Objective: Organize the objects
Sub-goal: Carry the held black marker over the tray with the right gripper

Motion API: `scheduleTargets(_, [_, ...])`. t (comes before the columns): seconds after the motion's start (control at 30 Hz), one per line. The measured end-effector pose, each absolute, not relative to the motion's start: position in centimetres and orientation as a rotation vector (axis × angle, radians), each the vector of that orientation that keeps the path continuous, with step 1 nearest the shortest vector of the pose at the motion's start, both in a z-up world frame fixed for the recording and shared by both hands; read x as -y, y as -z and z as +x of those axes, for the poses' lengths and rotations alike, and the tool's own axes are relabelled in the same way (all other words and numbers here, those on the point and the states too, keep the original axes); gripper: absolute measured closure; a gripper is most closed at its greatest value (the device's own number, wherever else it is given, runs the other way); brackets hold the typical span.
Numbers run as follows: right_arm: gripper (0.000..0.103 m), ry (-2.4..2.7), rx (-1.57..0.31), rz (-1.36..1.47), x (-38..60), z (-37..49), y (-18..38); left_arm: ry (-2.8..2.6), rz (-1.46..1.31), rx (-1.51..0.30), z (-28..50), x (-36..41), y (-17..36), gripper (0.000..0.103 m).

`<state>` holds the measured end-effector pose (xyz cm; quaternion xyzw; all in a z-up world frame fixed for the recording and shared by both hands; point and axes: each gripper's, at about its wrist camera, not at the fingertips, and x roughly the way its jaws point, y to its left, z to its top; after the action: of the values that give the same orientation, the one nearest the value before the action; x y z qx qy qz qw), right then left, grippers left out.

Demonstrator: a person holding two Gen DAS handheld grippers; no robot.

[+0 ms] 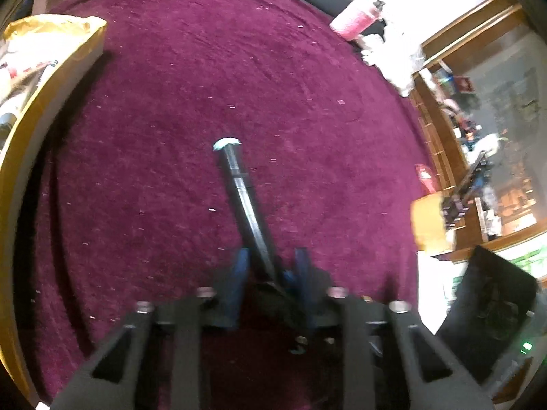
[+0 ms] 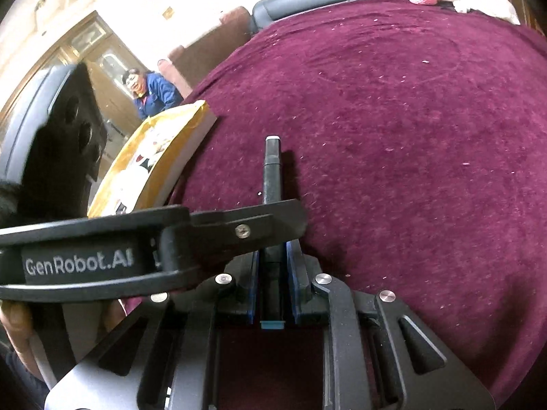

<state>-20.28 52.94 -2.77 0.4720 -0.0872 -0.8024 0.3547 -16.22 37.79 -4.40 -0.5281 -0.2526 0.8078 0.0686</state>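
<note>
Pen (image 2: 272, 184) sits above the maroon cloth (image 2: 410, 136), clamped between the pads of the right gripper (image 2: 272, 256). Left gripper (image 1: 268, 266) also closes on it, crossing from the left, beside a yellow box (image 2: 154, 157).

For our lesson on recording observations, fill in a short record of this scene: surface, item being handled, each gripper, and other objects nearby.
surface: maroon velvety cloth
handled item: slim black plastic pen with a pale tip
right gripper: shut on the pen's rear part
left gripper: reaches across from the side, pen between its blue pads; contact unclear
nearby: yellow cardboard box at the cloth's edge; pink cylindrical bottle at the far edge
</note>
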Motion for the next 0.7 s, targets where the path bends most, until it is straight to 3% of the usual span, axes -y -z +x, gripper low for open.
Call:
scheduleTargets(0.33, [0.088, 2.100, 0.171, 1.211, -52.6, -19.8, 2.6, -2.450, -1.560, 0.791, -15.8, -37.4, 4.4, 0.086])
scheduleTargets(0.7, [0.088, 2.125, 0.128, 1.195, -52.2, -19.0, 2.3, -2.445, -1.536, 0.812, -15.4, -36.7, 4.3, 0.085])
